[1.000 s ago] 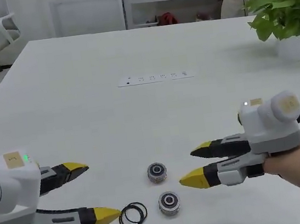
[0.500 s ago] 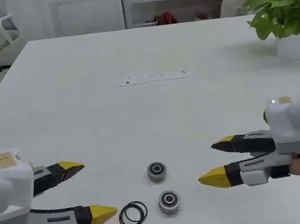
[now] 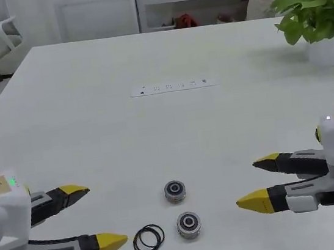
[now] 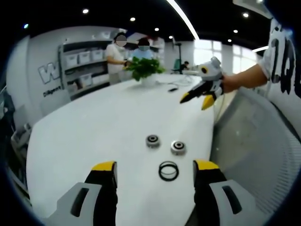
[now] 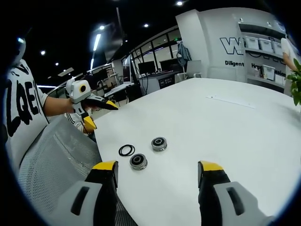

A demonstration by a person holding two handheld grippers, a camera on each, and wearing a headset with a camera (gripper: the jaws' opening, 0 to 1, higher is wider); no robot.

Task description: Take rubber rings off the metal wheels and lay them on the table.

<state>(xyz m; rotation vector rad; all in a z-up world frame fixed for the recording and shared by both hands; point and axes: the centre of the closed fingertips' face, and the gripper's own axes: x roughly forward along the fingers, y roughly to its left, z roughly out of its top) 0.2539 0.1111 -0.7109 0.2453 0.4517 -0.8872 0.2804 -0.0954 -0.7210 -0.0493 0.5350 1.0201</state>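
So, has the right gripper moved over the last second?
Yes. The right gripper has pulled back rightward, away from the far metal wheel, which holds its place in the head view.

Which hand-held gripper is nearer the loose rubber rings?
Left. The left hand-held gripper has one tip beside the rubber rings; the right hand-held gripper is past the metal wheels.

**Operator:** Colour scheme of the tools?

**Technician:** Both the left gripper (image 3: 105, 213) and the right gripper (image 3: 247, 182) have yellow tips, black middle sections and pale grey-white bodies. A green light shows on the left one.

**Operator:** Work items?

**Technician:** The far wheel (image 3: 174, 190) and the near wheel (image 3: 188, 224) are silver metal with dark centres. The rings (image 3: 148, 239) are plain black.

**Operator:** Surroundings?

**Technician:** The table (image 3: 156, 132) is plain off-white. The power strip (image 3: 173, 86) is white with small dark marks. The plant (image 3: 314, 1) has green leaves, and its pot (image 3: 330, 51) is white.
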